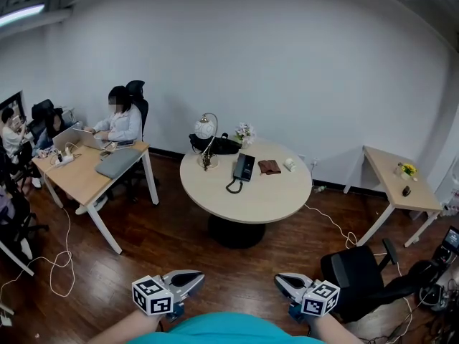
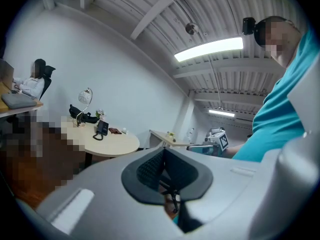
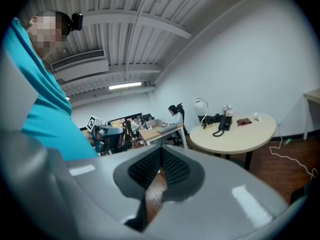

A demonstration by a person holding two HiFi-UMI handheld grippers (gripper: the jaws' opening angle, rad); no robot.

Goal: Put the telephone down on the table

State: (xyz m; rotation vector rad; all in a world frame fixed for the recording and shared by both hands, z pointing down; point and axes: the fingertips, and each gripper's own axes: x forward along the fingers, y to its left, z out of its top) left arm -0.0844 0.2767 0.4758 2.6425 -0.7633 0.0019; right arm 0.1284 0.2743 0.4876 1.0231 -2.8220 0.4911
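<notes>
Left gripper [image 1: 192, 278] and right gripper [image 1: 283, 281], fingers pressed together, hover well short of the table [image 1: 265, 201] bearing telephone [image 1: 244, 166] and lamp [image 1: 205, 129].

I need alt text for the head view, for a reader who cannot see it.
A black telephone lies on a round beige table, near a desk lamp. At the bottom edge the left gripper and right gripper point toward it, both shut and empty. A person works at a desk at left.
</notes>
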